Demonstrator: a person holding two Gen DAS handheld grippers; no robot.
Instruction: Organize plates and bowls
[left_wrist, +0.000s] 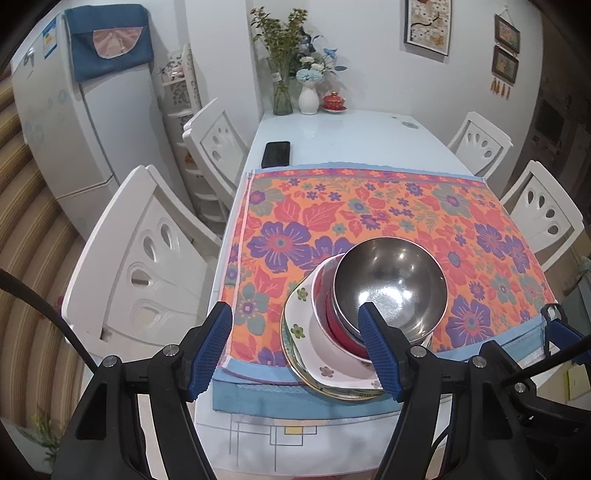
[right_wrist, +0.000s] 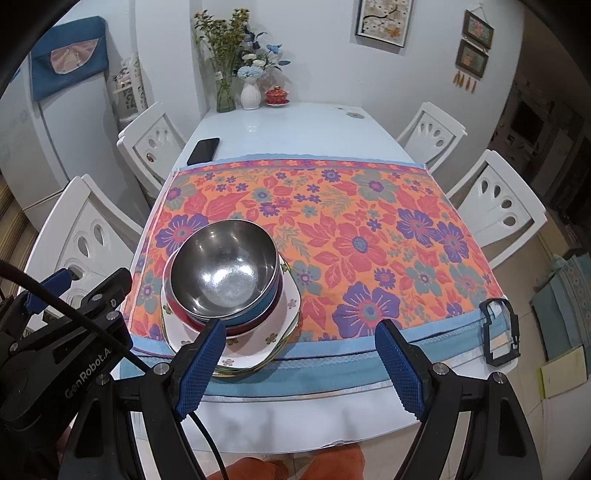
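On the black body of my left gripper (right_wrist: 79, 373), which shows off to the left of my right-hand tool, I can read white lettering: "GenRobot.A", cut off by a cable. The blue label on the fridge (left_wrist: 49, 38), far ahead to my left, is too small to read.

Left gripper (left_wrist: 301, 349), right gripper (right_wrist: 301, 363): jaws apart, seemingly empty, angled down.

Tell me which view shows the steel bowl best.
The right wrist view: the steel bowl atop the stack shows whole, rim and inside unobstructed. In the left wrist view, the left gripper's finger covers part of the bowl's near rim.
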